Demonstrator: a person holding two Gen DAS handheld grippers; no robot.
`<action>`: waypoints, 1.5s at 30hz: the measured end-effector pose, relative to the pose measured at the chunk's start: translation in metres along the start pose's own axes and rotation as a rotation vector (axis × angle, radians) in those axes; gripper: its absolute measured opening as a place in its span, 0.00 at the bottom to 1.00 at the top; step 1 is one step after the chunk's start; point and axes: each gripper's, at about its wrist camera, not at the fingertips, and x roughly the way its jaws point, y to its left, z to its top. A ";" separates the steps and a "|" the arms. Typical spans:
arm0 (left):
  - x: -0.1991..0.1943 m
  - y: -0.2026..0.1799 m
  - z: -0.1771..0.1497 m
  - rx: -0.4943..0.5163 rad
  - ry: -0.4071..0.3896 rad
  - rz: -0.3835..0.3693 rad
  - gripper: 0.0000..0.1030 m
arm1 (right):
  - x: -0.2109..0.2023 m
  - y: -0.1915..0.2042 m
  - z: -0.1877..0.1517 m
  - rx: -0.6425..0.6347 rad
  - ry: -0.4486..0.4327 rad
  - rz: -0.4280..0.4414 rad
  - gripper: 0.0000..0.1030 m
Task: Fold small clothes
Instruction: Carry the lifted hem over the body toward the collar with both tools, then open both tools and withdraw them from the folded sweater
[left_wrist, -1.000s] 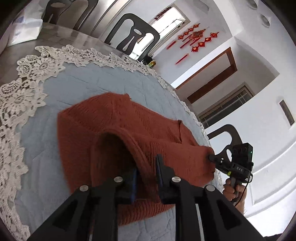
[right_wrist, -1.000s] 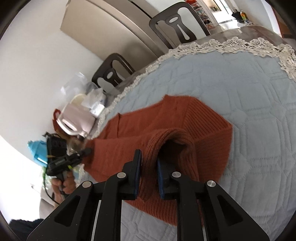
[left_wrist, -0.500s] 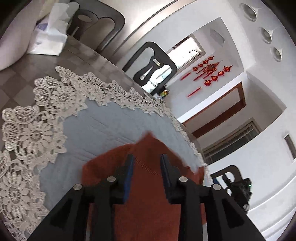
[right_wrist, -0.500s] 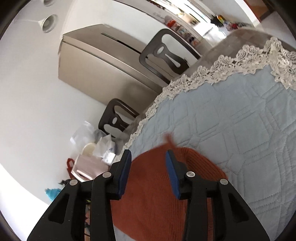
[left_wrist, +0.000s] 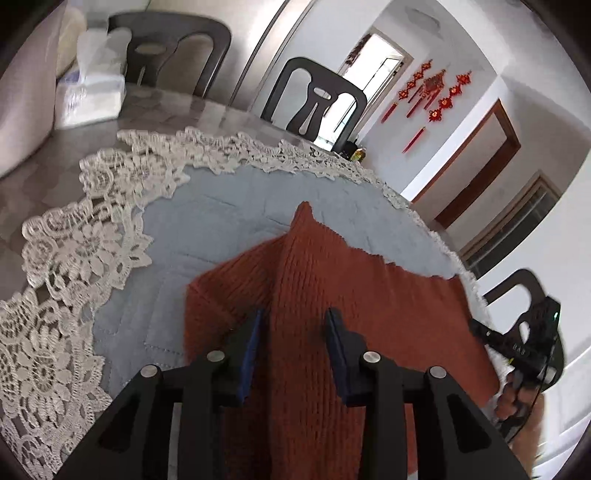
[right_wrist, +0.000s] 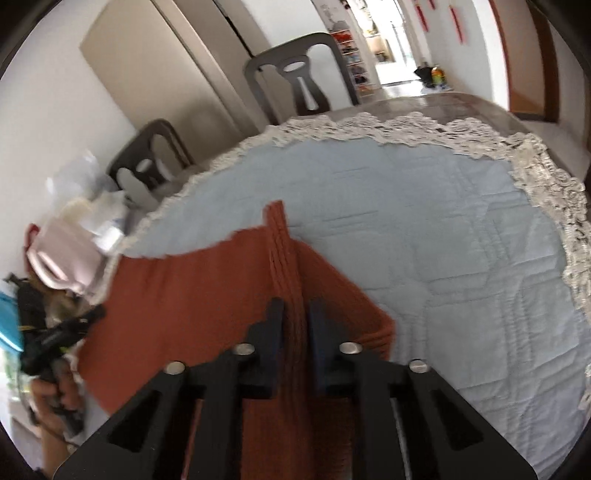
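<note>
Sweater (left_wrist: 332, 295) of rust-orange knit on a quilted pale-blue mat (left_wrist: 221, 206) with a lace border (left_wrist: 85, 240), spread over the near half of the mat and tented up off it at two places. Right gripper (right_wrist: 295, 314): jaws just closed in, now nearly together and pinching a narrow ribbed edge of the knit. Left gripper (left_wrist: 293, 325): jaws just opened a little further, now standing partway apart with a thick fold filling the gap and both pads seemingly bearing on it, so probably a grip on bunched layers. For a clean fold, keep both grips level with each other and draw the edge taut between them. Carry it over the body of the garment in one low arc, then lay the lifted edge square on the far edge before letting go. Check the left hold first, since a fat bunch may slip or drag extra layers along. Avoid pulling toward the table's (left_wrist: 166, 107) rim, where the garment already lies close. White lettering on the right gripper's body, too blurred to read. Blue print on the tissue pack (left_wrist: 88, 96), likewise illegible. No legible characters on the red knot hangings (left_wrist: 432, 92).
</note>
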 end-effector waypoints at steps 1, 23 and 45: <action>0.001 -0.003 0.001 0.019 -0.002 0.015 0.36 | -0.002 -0.002 0.001 0.007 -0.002 0.002 0.11; 0.019 -0.048 0.019 0.233 0.050 0.131 0.35 | 0.000 0.034 0.012 -0.140 0.036 -0.101 0.16; -0.045 -0.058 -0.057 0.278 0.029 0.140 0.36 | -0.061 0.034 -0.073 -0.206 0.008 -0.168 0.16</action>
